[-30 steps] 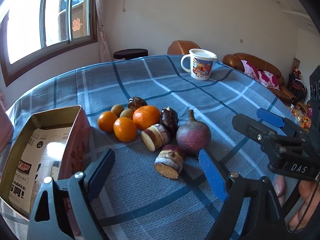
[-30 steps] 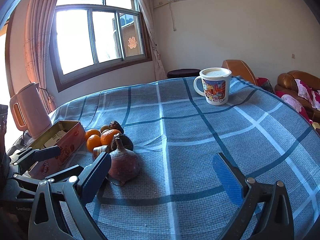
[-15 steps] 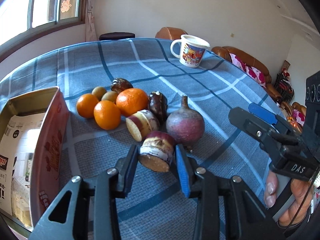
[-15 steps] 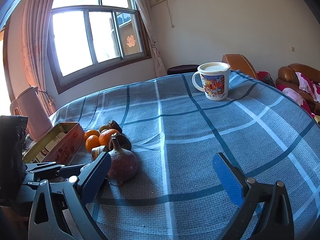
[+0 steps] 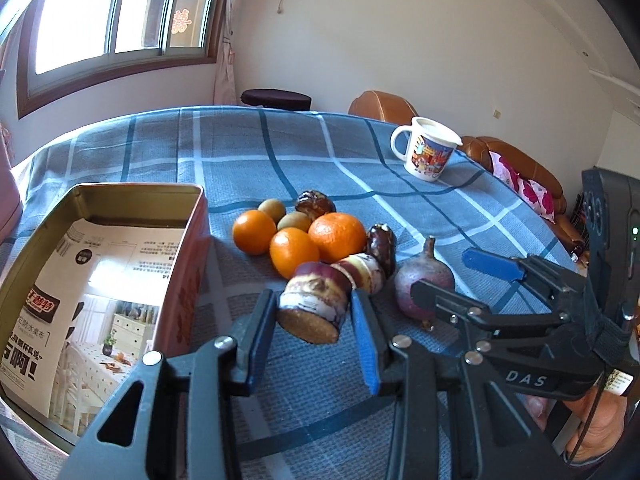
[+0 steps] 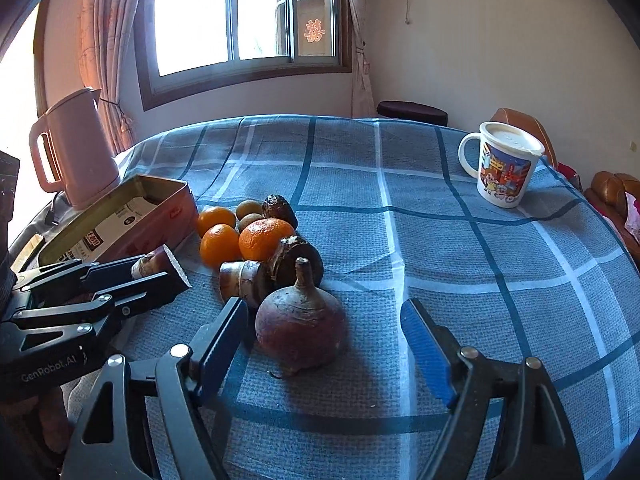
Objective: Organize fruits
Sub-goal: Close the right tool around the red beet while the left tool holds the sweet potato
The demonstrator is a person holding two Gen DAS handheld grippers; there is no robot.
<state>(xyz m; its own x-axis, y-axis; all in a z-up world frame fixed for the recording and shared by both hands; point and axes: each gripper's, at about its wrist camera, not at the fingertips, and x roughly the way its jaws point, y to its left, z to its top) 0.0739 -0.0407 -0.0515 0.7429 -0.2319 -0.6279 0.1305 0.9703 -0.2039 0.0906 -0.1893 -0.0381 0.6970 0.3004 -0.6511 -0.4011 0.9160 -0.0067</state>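
Observation:
My left gripper [image 5: 312,308] is shut on a cut sweet potato piece [image 5: 316,300] with purple skin and a yellow face. It holds the piece low over the cloth beside the open tin box [image 5: 140,189], and the grip also shows in the right wrist view, with the piece [image 6: 154,265] near the tin [image 6: 176,204]. A round purple beet [image 6: 300,332] lies between the fingers of my right gripper [image 6: 324,316]. Its jaws are closing, and neither pad touches the beet. Three oranges [image 5: 294,252], a second potato piece [image 6: 240,280], small green-brown fruits and dark fruits lie clustered behind.
A printed white mug [image 6: 504,168] stands at the far right of the blue checked tablecloth [image 6: 440,260]. A pink kettle [image 6: 74,152] stands behind the tin at the table's left edge. Paper lines the tin. A sofa and a stool lie beyond the table.
My left gripper shut on the potato piece and carried it left toward the tin. My right gripper moved up to the beet, and its jaws narrowed around it.

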